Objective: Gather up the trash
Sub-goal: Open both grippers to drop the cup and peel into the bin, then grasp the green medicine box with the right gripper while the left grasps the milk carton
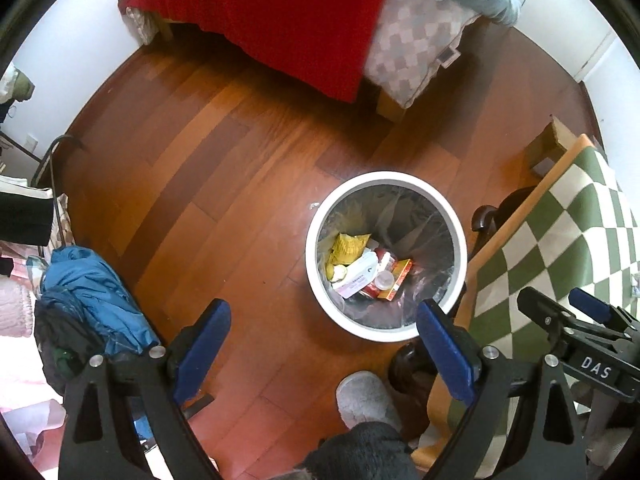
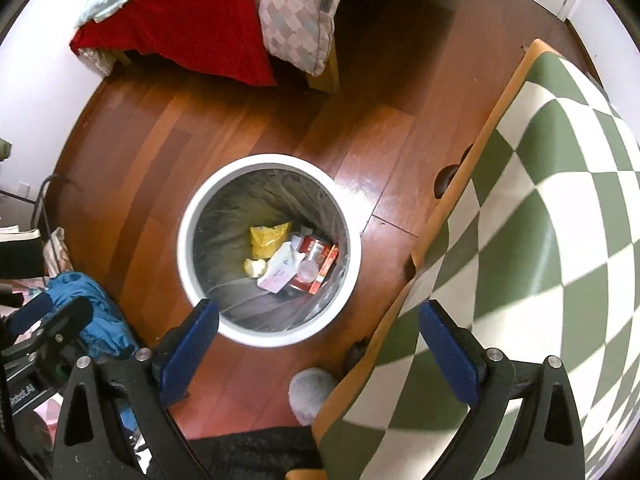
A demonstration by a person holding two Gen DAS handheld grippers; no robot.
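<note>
A: Left wrist view. The left gripper (image 1: pixel 324 344) was seen pointed steeply down with its jaws spread wide and nothing between them. The white bin (image 1: pixel 460 240) was found on the wooden floor (image 1: pixel 224 168), just beside the checkered table (image 1: pixel 568 240). Trash was noted at the bottom of the bin's liner: a yellow wrapper (image 1: pixel 349 249), a white carton (image 1: pixel 358 276) and a red box (image 1: pixel 394 280).

B: Was the other gripper recorded there?

A: Partly, at the lower right edge over the table.

B: Right wrist view?

A: The right gripper (image 2: pixel 320 340) was likewise seen wide apart and empty, one finger over the bin's near rim, the other over the table's cloth. The same trash lay inside the bin. A grey slipper (image 2: pixel 312 392) was noted at the table's edge, near the bin.

B: Risks from here?

A: No loose trash was seen on the floor in either view, so a further item would have to be looked for; the blue jacket (image 1: pixel 96 292) could be mistaken for one. The bin could be knocked by the slipper or by a descending finger, since the rim lies close under both.
</note>
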